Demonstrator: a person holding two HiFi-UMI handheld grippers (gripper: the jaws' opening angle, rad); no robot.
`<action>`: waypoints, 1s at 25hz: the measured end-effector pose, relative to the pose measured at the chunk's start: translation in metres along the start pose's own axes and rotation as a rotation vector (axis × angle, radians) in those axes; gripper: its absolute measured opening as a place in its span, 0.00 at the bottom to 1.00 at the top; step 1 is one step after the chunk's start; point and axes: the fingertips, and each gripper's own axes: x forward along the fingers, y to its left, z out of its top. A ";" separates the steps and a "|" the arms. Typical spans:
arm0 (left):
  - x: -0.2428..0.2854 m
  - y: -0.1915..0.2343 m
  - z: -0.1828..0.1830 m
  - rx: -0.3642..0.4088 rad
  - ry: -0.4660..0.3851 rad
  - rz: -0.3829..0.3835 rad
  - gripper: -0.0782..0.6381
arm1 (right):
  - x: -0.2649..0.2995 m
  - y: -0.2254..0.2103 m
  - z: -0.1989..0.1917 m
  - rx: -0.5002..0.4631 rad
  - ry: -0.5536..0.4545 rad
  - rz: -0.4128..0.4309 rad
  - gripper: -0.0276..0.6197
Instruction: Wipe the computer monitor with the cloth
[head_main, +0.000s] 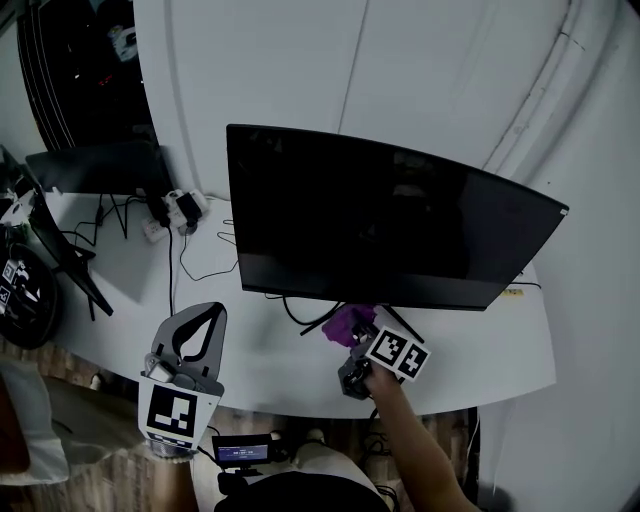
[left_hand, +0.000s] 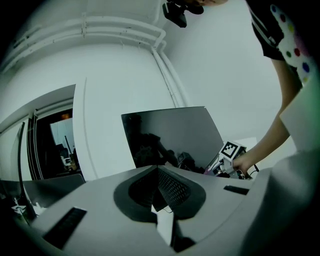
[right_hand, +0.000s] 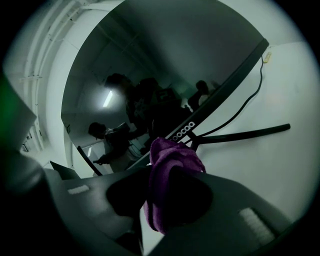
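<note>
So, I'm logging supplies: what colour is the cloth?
Purple; the cloth shows best in the right gripper view.

The closed, empty left gripper (left_hand: 158, 171) faces the dark monitor (left_hand: 172, 134).

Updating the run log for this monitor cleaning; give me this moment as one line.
right gripper: shut on cloth, at lower edge of monitor | left gripper: shut, empty, away from monitor | screen contact: cannot tell
</note>
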 end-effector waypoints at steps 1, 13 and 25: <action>-0.002 0.002 -0.001 -0.002 0.001 0.007 0.12 | 0.003 0.004 -0.003 -0.006 0.010 0.006 0.18; -0.028 0.024 -0.010 -0.019 0.019 0.086 0.12 | 0.029 0.046 -0.039 -0.067 0.115 0.069 0.18; -0.050 0.039 -0.018 -0.032 0.043 0.155 0.12 | 0.054 0.088 -0.076 -0.138 0.219 0.141 0.18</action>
